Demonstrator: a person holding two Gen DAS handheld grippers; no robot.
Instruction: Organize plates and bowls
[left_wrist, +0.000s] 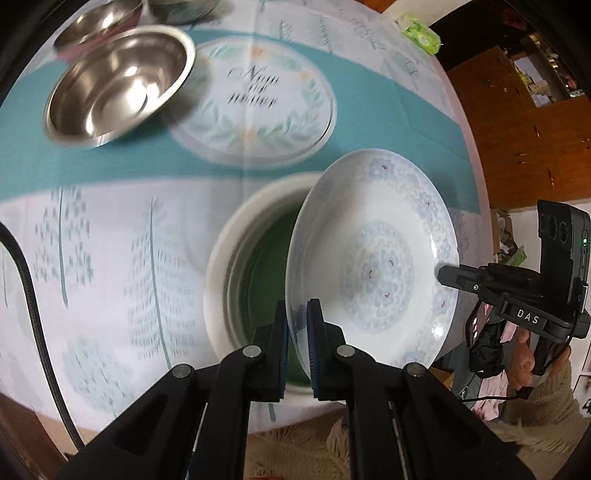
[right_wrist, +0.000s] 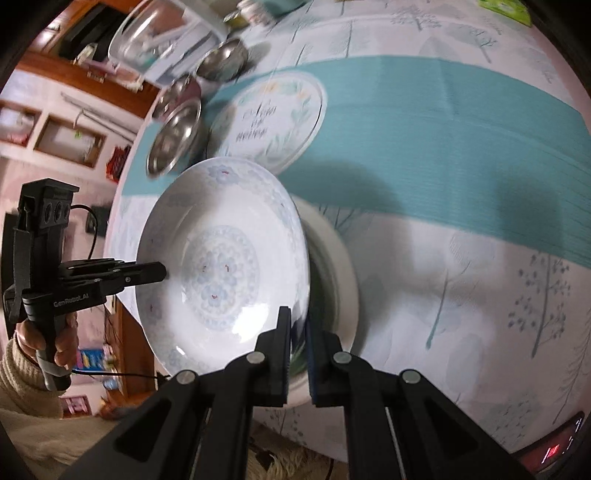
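plate (left_wrist: 373, 258) above bowl (left_wrist: 236, 273) | steel bowls (left_wrist: 122, 85) behind, left | table (left_wrist: 110, 240) under all

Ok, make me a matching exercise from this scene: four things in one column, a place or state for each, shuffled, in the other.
Things:
1. floral plate
2. steel bowl
3. green packet
4. green dish

Places or states:
A. far edge of the table
B. flat on the table, behind the held plate
C. held on edge by the left gripper and right gripper
D. on the teal band, empty

Pairs: 1-C, 2-D, 3-A, 4-B
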